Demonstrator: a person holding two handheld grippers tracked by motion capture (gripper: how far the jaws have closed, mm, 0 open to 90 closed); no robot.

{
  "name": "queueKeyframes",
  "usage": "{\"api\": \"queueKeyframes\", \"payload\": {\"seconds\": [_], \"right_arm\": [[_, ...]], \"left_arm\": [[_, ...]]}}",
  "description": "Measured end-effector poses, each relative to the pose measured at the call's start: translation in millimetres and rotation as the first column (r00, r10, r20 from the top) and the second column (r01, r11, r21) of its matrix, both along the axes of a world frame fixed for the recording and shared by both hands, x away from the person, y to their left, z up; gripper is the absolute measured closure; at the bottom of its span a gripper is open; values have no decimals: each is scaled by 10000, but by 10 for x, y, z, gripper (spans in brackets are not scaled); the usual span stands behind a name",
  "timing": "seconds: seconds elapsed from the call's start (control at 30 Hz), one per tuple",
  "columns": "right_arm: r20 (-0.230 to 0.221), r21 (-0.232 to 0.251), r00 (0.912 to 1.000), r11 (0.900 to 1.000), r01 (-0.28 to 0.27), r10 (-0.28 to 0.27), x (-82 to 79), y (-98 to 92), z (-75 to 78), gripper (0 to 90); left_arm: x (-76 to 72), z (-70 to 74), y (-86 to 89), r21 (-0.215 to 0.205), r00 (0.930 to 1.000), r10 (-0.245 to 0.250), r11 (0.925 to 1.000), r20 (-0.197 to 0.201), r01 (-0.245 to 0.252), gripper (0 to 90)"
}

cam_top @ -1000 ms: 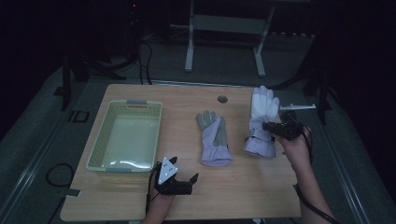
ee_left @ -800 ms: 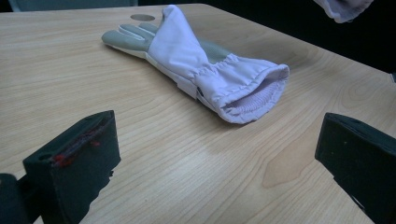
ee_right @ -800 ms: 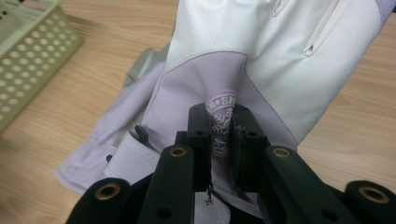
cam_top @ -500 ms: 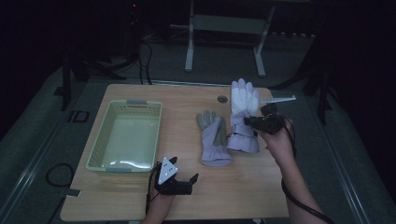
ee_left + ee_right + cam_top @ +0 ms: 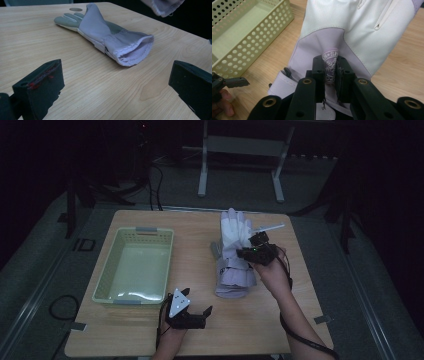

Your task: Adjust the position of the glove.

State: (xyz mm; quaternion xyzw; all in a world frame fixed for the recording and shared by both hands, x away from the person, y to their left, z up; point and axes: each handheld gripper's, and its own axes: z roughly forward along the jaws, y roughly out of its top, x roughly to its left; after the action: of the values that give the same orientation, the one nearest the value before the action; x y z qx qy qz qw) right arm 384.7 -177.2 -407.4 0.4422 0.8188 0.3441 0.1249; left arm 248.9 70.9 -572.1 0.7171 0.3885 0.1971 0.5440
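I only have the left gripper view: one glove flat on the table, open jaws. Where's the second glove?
Observer: The right gripper holds the lifted glove, jaws shut on a pinched fold.
Operator: Over what?
Observer: In the high view it overlaps the flat glove.
Operator: Any bin?
Observer: A pale green basket sits on the table's left side, nothing in it.

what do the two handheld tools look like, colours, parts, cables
Both are black. The left tool has broad block jaws with red marks on one pad and a pale grey triangular plate on top. The right tool has narrow jaws, brass-coloured rivets and a black cable trailing along the forearm.
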Motion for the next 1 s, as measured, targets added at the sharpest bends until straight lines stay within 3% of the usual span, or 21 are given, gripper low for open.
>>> {"api": "queueKeyframes", "payload": {"seconds": [0.2,0.4,1.0], "right_arm": [[-392,-256,9992,9996,-126,116,18,125,-165,794],[-707,-324,9974,9994,-141,118,101,135,-336,793],[-1273,-998,9905,9942,393,-519,260,187,-713,788]], "left_arm": [[0,0,1,-24,10000,-16,10000,-6,16,0],[1,-1,1,-42,10000,-28,10000,-6,28,0],[1,-1,2,-50,10000,-64,10000,-9,64,0]]}}
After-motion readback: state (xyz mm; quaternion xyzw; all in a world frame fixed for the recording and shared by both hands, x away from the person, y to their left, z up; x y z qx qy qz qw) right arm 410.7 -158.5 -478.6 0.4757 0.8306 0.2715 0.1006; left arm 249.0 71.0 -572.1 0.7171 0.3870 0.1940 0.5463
